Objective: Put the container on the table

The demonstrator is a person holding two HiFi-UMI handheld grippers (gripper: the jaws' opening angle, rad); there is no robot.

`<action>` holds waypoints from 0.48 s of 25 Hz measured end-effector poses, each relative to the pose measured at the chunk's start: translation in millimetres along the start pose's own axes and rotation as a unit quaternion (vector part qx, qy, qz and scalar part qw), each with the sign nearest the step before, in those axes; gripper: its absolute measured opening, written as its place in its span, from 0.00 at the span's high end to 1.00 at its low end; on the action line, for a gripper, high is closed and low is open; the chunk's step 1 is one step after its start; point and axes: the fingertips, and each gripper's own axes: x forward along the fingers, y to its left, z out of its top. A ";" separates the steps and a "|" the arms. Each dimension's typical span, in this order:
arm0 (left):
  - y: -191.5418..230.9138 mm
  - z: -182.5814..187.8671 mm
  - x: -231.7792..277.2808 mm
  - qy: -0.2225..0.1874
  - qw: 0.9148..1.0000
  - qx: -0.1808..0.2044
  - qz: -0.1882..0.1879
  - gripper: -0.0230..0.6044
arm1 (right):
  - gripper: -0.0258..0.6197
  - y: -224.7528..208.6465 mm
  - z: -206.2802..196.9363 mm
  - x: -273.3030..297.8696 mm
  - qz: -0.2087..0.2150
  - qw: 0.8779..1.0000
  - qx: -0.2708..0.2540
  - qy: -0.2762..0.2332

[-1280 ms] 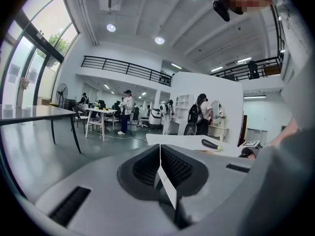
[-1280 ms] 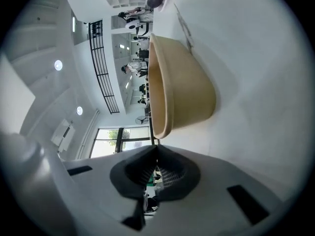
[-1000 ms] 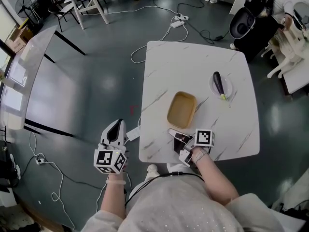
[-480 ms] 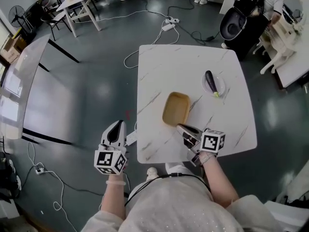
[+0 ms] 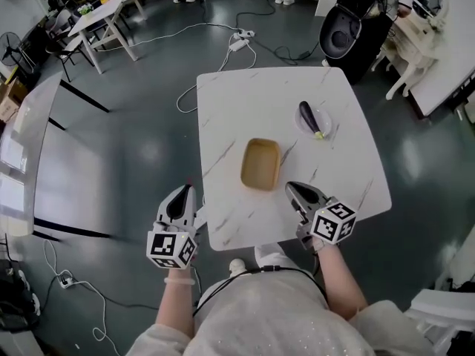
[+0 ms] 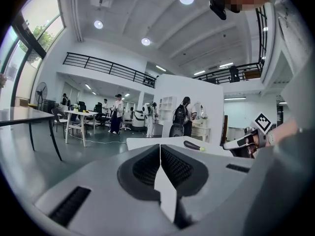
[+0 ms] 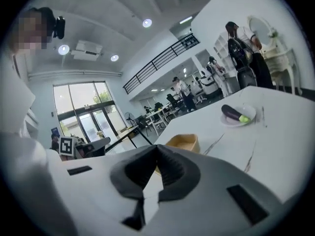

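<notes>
A shallow tan container [image 5: 260,164] rests upright on the white marbled table [image 5: 230,102], near its middle; it also shows in the right gripper view as the container [image 7: 184,142], just beyond the jaws. My right gripper [image 5: 296,192] hovers over the table's near edge, to the right of the container, shut and empty, apart from it. My left gripper [image 5: 178,199] is held off the table's left side, over the floor, its jaws shut on nothing. In its own view the left gripper [image 6: 160,149] points across the table [image 6: 147,141].
A dark eggplant [image 5: 310,119] lies on a small white plate [image 5: 328,127] at the table's far right. Cables [image 5: 223,32] trail on the grey floor beyond the table. A glass panel [image 5: 30,132] stands left; other tables and people fill the background.
My right gripper has lifted off the container's near side, rolled and drawn right along the table's near edge. The left gripper has barely shifted. The container stays on the table.
</notes>
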 end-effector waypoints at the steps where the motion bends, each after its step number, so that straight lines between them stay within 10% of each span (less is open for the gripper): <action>1: -1.7 1.2 -0.2 -0.001 1.000 0.002 -0.004 0.95 | 0.95 0.1 2.5 -4.3 -0.010 1.000 -0.013 -0.008; 12: -12.3 6.8 -5.6 -0.011 0.999 0.010 -0.032 0.95 | 0.95 0.1 32.0 -49.8 -0.113 0.981 -0.136 -0.084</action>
